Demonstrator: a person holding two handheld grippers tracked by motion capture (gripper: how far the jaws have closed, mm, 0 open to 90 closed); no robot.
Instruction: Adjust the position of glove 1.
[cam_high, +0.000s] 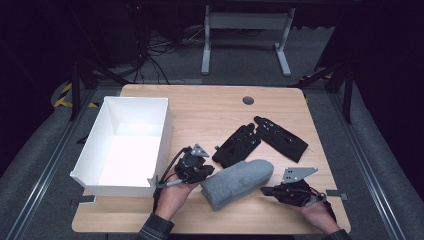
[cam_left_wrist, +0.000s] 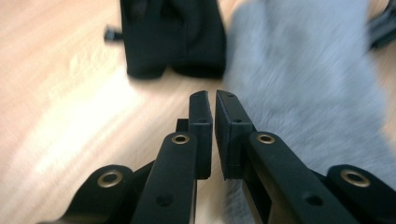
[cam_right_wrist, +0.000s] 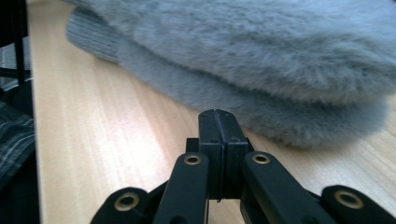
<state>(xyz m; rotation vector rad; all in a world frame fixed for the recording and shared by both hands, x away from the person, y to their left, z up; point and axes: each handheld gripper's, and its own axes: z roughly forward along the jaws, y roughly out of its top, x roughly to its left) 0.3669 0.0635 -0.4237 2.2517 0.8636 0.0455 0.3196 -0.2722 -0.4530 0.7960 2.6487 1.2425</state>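
High view: grey mitten (cam_high: 238, 182) on the table (cam_high: 210, 112) between left gripper (cam_high: 202, 174) and right gripper (cam_high: 266, 190); both fingers clenched, grasping nothing.

A fluffy grey fabric mitten (cam_high: 239, 182) is lying at the lower centre of the frame on the pale wooden table (cam_high: 210, 112). The left gripper (cam_high: 200, 175) is sitting at its left end, the right gripper (cam_high: 266, 190) at its right. Two black gloves (cam_high: 260, 140) are resting just above. An open white rectangular box (cam_high: 125, 145) is occupying the left.
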